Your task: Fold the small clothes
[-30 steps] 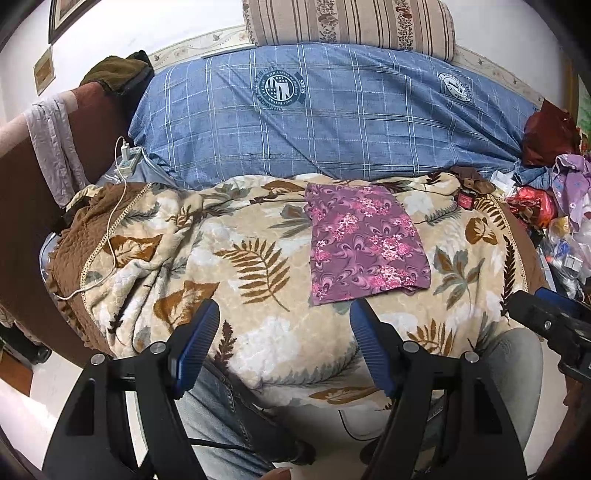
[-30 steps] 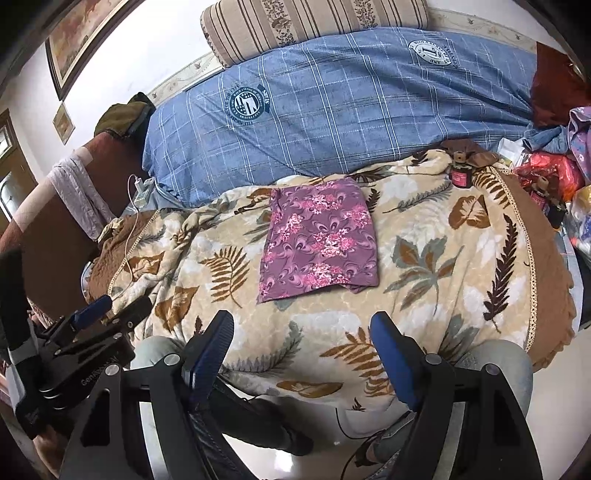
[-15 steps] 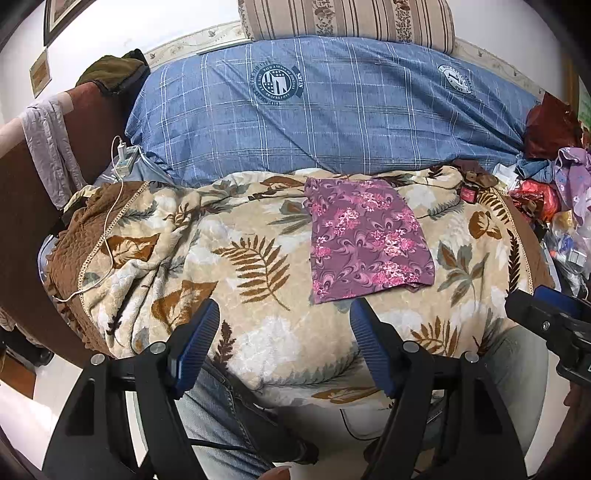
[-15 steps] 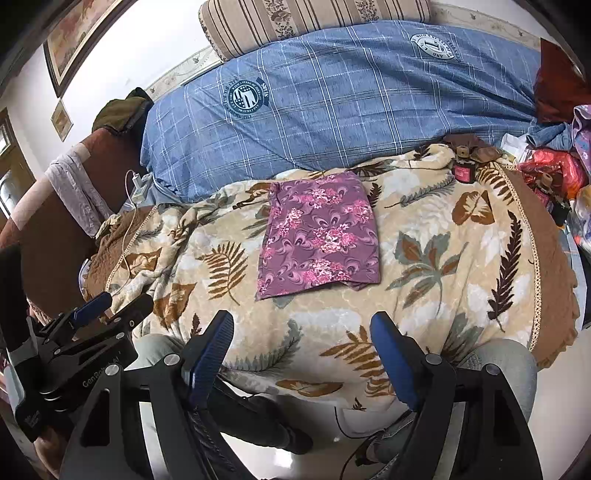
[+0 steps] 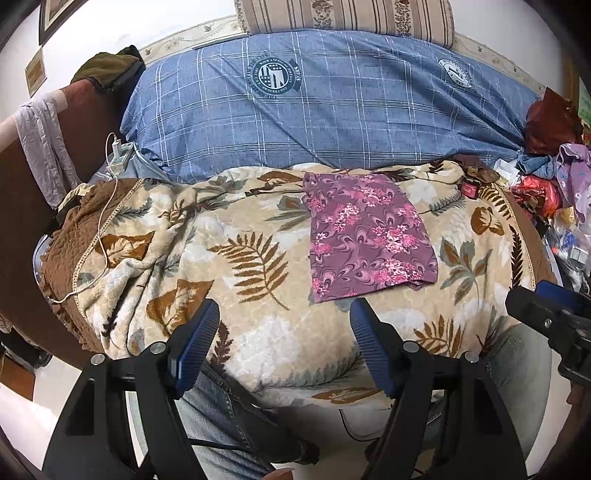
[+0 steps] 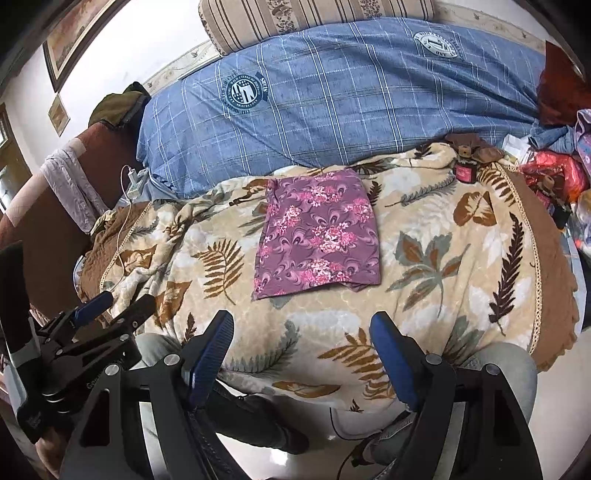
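A folded purple floral cloth (image 5: 369,236) lies flat on the leaf-print blanket (image 5: 258,332); it also shows in the right wrist view (image 6: 319,236). My left gripper (image 5: 282,345) is open and empty, held above the blanket's near edge, short of the cloth. My right gripper (image 6: 301,354) is open and empty, also near the blanket's front edge, below the cloth. Each gripper shows at the edge of the other's view: the right one (image 5: 550,317) and the left one (image 6: 110,306).
A blue plaid pillow (image 5: 332,107) and a striped cushion (image 5: 347,14) lie behind the blanket. A small red jar (image 5: 470,187) stands at the blanket's far right. Clutter of bags and clothes (image 5: 554,192) sits at right. A charger cable (image 5: 107,206) trails at left.
Both grippers have shifted slightly, so the cloth and blanket sit a little higher in view. The cloth has not moved. Both grippers stay open.
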`<state>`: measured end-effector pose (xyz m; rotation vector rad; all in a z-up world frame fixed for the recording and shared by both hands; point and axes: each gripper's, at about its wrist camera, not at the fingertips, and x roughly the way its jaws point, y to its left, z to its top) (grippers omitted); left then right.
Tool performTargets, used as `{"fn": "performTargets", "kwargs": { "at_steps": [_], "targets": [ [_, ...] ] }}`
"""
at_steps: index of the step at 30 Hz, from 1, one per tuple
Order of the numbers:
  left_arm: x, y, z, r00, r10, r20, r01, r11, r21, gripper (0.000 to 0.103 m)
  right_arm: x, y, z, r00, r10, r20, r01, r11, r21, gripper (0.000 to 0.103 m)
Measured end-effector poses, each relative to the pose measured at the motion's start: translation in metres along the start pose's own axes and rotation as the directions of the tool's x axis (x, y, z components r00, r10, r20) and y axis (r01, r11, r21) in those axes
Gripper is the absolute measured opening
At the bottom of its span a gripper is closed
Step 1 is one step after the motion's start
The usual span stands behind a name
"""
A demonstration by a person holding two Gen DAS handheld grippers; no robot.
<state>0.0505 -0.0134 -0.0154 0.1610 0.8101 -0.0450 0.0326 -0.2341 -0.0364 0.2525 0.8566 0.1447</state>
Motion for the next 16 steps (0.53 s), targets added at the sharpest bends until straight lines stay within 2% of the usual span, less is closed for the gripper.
{"fn": "performTargets", "kwargs": {
  "at_steps": [12,14,16],
  "targets": [
    [0.019,-0.005,0.005,1.0,-0.019,0.001,0.019,1.0,0.0,0.073,0.02,-0.016,0.004,1.0,0.007,-0.021,-0.006,0.999,0.034,0.078],
    [0.029,-0.01,0.005,0.999,-0.018,0.032,0.017,0.999,0.027,0.073,0.028,-0.022,0.006,1.0,0.009,-0.026,-0.008,0.999,0.046,0.078],
    [0.045,-0.011,0.01,0.999,-0.033,0.018,0.032,0.999,0.043,0.073,0.04,-0.031,0.009,1.0,0.015,-0.014,-0.014,0.998,0.068,0.079]
  ]
}}
